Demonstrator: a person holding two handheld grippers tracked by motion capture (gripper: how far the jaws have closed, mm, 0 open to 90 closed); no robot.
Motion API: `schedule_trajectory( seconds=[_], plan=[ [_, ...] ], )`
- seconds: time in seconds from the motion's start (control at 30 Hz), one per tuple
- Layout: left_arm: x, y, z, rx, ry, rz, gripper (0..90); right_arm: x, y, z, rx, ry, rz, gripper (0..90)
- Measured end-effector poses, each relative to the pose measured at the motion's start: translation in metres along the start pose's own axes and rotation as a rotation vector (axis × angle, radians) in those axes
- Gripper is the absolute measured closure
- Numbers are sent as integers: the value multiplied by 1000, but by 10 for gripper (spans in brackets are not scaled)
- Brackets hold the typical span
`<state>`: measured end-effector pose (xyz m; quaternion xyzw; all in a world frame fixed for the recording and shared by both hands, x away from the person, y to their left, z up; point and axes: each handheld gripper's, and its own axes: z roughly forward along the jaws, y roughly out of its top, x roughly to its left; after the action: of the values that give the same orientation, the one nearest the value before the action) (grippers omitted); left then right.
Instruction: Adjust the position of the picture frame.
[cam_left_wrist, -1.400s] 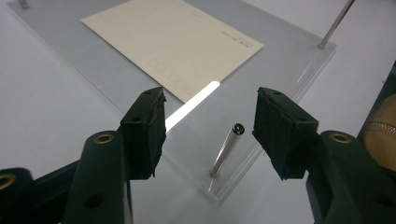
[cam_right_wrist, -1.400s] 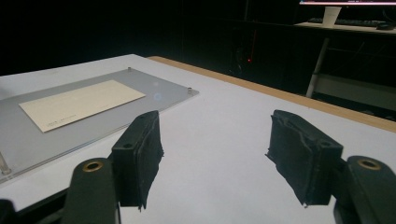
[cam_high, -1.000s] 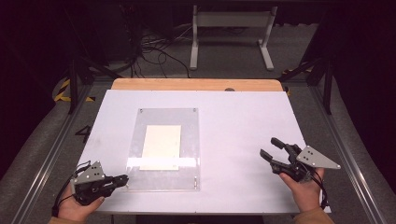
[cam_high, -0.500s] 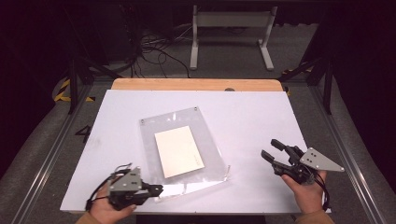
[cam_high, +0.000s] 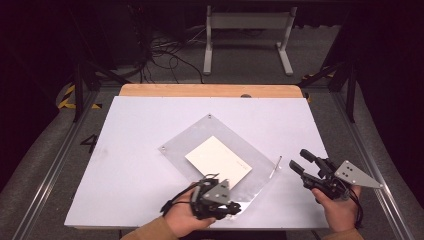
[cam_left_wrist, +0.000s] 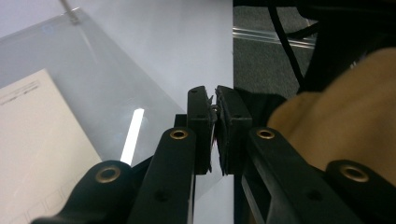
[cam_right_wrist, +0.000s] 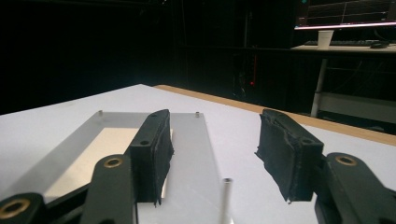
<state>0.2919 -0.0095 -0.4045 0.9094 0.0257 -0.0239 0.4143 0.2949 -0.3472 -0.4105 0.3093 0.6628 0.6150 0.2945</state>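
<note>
The left gripper (cam_high: 231, 208), clamped on the near corner of the clear acrylic frame (cam_high: 212, 131), is travelling along the near edge of the white table (cam_high: 130, 150) from its near left corner toward the middle. The frame, with the cream card (cam_high: 218, 160) inside, is swinging round from square with the table edges to a diamond stance, one corner now pointing at the far edge. The right gripper's (cam_high: 298, 160) jaws have just been closing slightly, nothing between them.
</note>
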Motion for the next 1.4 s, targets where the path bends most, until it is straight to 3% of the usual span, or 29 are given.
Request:
schedule_trajectory(
  seconds=[0.23,0.4,0.6,0.63,0.7,0.83,0.9,1.03,1.17,1.3,1.4],
  plan=[
    [17,43,52,-32,23,-22,849,-4,0,-11,-18,-19,21,440],
    [22,55,83,-18,71,-16,849,-7,-1,-16,-21,-34,30,441],
    [24,54,90,-14,70,-31,830,-9,-2,-18,-21,-40,47,443],
    [25,52,88,-16,73,-36,771,-9,-2,-18,-21,-41,47,443],
    [27,48,78,-18,75,-59,623,-8,-2,-18,-23,-38,44,443],
    [37,29,41,-68,98,-115,581,-6,-1,-17,-18,-36,43,442],
    [43,15,16,-116,115,-154,579,-4,-1,-17,-11,-35,38,441],
    [54,-15,-34,-144,219,-208,601,6,1,-17,35,-25,-15,452],
    [69,-48,-77,-138,355,-271,606,17,1,-18,70,6,-46,459],
    [83,-83,-107,-145,449,-347,678,26,1,-20,106,28,-67,486],
    [97,-103,-114,-124,501,-411,739,31,-4,-24,137,39,-74,502]
  ],
)
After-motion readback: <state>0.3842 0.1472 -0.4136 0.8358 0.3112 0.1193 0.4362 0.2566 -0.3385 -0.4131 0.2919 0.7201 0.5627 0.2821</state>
